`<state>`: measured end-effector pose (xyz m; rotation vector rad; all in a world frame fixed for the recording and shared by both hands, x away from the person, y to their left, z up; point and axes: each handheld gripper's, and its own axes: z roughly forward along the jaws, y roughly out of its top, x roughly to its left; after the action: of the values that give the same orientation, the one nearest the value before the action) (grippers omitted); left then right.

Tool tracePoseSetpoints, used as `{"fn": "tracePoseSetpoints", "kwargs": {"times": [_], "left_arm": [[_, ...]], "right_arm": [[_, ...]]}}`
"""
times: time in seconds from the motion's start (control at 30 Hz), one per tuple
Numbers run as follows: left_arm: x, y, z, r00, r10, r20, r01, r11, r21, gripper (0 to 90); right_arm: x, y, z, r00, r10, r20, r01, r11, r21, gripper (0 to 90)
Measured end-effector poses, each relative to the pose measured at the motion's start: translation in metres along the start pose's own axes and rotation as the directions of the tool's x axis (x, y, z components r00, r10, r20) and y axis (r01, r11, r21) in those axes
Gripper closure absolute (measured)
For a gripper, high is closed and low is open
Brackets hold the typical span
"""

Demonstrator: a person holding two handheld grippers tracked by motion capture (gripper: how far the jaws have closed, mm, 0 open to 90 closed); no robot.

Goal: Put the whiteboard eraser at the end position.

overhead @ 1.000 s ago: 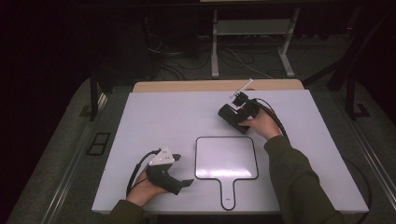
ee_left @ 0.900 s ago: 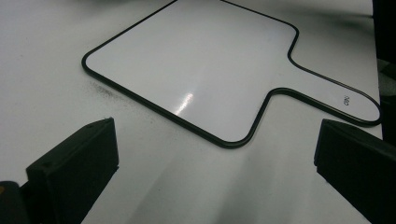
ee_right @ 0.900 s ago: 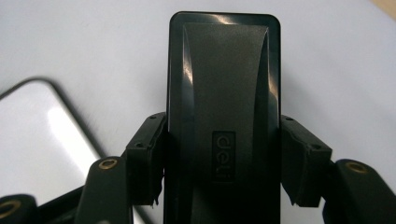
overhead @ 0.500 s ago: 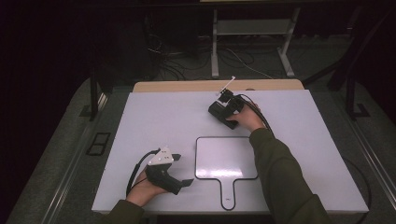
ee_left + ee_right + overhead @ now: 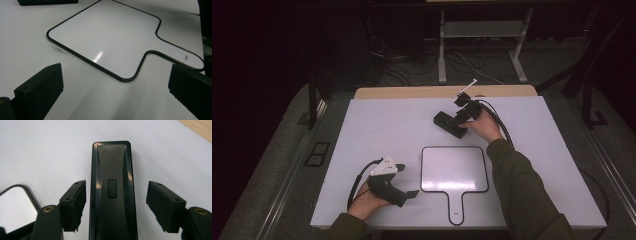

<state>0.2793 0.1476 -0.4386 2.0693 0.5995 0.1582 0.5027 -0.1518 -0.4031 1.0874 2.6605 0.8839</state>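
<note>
1. Left gripper (image 5: 404,192), at seven o'clock on the counter (image 5: 377,130): resting, jaws spread wide, nothing between them, aimed at the whiteboard (image 5: 454,170).
2. Whiteboard: flat at six o'clock, handle toward the near edge, clean and untouched.
3. Eraser (image 5: 113,192): black, lying flat at one o'clock on the counter, just beyond the whiteboard's far right corner.
4. Right gripper (image 5: 115,203), at one o'clock: jaws just been opening, now straddling the eraser lengthwise with a gap on each side, not pressing.
5. Step in hand, likely: lining up to pick the eraser.
6. Next move calls for: lowering slightly, centring, then closing evenly on its long sides before lifting.
</note>
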Motion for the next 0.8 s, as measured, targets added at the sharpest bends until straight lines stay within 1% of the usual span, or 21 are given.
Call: {"fn": "tracePoseSetpoints", "kwargs": {"times": [0.17,0.3,0.37,0.4,0.43,0.47,0.57,0.6,0.63,0.67,0.77,0.8], "left_arm": [[-0.001,-0.001,0.0,0.9999,0.006,-0.008,-0.006,0.9999,0.012,0.0],[0.0,-0.001,-0.001,0.9999,0.002,-0.014,-0.002,1.0,0.001,0.0],[0.0,0.0,0.0,0.9999,0.007,-0.014,-0.007,1.0,0.002,0.0],[0.0,-0.001,0.0,0.9999,0.008,-0.015,-0.008,1.0,0.003,0.0],[0.0,-0.001,0.0,0.9999,0.008,-0.014,-0.008,1.0,0.005,0.0],[0.0,-0.001,0.0,0.9999,0.007,-0.014,-0.007,1.0,0.005,0.0],[0.0,-0.001,-0.001,0.9999,0.003,-0.015,-0.003,1.0,-0.001,0.0],[0.0,-0.001,-0.001,0.9999,-0.002,-0.015,0.002,1.0,-0.002,0.0],[0.0,-0.001,-0.001,0.9999,0.003,-0.015,-0.003,1.0,0.002,0.0],[0.0,-0.001,-0.001,0.9999,0.003,-0.016,-0.003,1.0,0.004,0.0],[0.001,-0.001,-0.002,0.9998,-0.003,-0.02,0.002,1.0,-0.003,0.0],[0.001,-0.001,-0.002,0.9998,-0.003,-0.02,0.003,1.0,-0.005,0.0]], "right_arm": [[0.001,-0.006,-0.007,0.9999,-0.004,-0.012,0.004,0.999,-0.033,25.2],[0.005,-0.01,-0.013,0.9999,-0.013,-0.005,0.013,0.998,-0.062,22.2],[0.008,-0.013,-0.017,0.9999,-0.013,-0.004,0.012,0.997,-0.077,21.3],[0.009,-0.015,-0.02,0.9999,-0.016,-0.006,0.016,0.996,-0.084,21.1],[0.01,-0.017,-0.023,0.9999,-0.009,-0.014,0.008,0.996,-0.09,20.7],[0.011,-0.018,-0.025,0.9998,-0.012,-0.017,0.01,0.995,-0.099,20.1],[0.014,-0.024,-0.033,0.9999,-0.011,-0.007,0.01,0.992,-0.128,18.4],[0.015,-0.027,-0.036,0.9998,-0.014,-0.011,0.012,0.99,-0.141,18.4],[0.015,-0.029,-0.038,0.9995,-0.02,-0.023,0.016,0.988,-0.155,18.2],[0.017,-0.031,-0.039,0.9993,-0.012,-0.036,0.006,0.986,-0.165,17.1],[0.021,-0.039,-0.043,0.9991,-0.016,-0.04,0.008,0.982,-0.19,16.7],[0.024,-0.042,-0.045,0.9988,-0.008,-0.049,-0.002,0.981,-0.192,16.7]]}}
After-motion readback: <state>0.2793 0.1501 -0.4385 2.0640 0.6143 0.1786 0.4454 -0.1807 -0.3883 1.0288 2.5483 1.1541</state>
